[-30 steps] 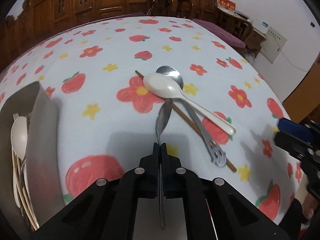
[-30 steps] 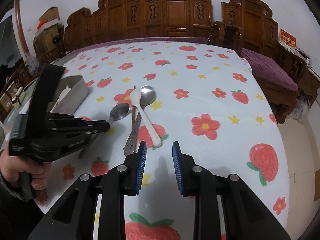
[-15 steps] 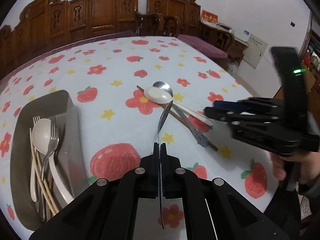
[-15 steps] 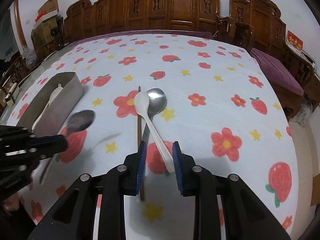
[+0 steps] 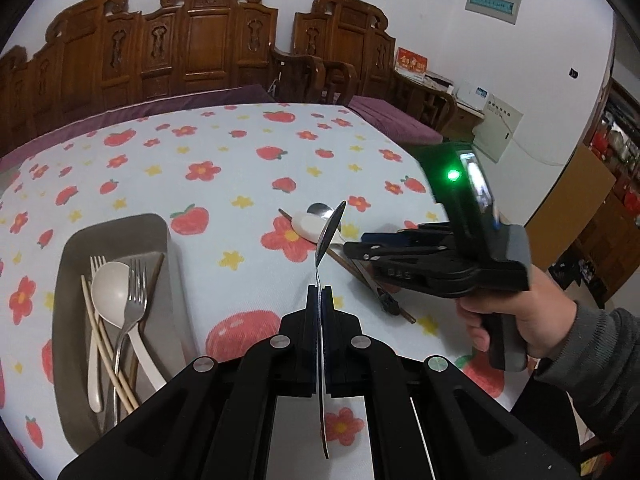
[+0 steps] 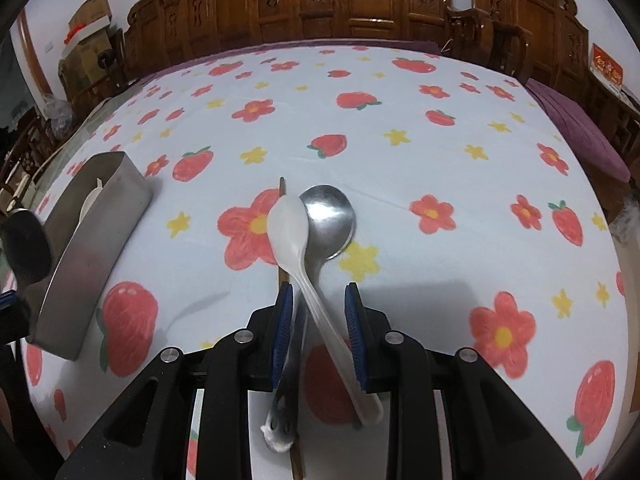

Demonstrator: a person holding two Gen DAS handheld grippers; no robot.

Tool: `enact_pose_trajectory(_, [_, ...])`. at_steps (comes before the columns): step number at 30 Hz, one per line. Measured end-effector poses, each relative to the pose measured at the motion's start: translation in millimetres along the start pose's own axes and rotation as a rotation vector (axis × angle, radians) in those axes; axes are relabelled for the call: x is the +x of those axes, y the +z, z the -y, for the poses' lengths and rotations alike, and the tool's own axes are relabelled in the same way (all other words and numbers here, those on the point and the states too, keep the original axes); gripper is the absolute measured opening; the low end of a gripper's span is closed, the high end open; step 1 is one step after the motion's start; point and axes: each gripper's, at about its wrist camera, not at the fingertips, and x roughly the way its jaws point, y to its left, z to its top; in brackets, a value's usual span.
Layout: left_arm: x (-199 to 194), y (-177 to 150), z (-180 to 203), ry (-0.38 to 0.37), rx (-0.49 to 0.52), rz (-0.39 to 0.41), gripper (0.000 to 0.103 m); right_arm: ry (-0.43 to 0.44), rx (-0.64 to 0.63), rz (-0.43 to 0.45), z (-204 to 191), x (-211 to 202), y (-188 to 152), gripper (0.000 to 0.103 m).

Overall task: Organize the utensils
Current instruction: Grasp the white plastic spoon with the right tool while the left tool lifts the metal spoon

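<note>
Clamping a metal spoon (image 5: pixel 330 232) by its handle in the left gripper (image 5: pixel 319 300), bowl forward and raised off the bench (image 5: pixel 240 160), likely for carrying to the steel tray (image 5: pixel 116 232) near the left edge; straddling the white spoon (image 6: pixel 290 226) with the right gripper (image 6: pixel 318 308), jaws apart, level and low, probably readying a pinch on its handle
</note>
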Motion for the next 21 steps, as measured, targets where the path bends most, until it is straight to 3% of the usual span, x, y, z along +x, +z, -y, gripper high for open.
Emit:
enact_pose_trajectory(3, [-3,2,-2,0.003,-0.002,0.005,0.001,-0.005,-0.014,-0.026,-3,6,3,0.029])
enact_pose_trajectory(7, [-8,3,-3,0.016,-0.002,0.012,0.001,-0.017,-0.027,-0.021,-5,2,4,0.009])
enact_pose_trajectory(21, [-42,6,-13,0.077,-0.022,0.055,0.001,0.022,-0.065,0.048,-23,-48,-5,0.008])
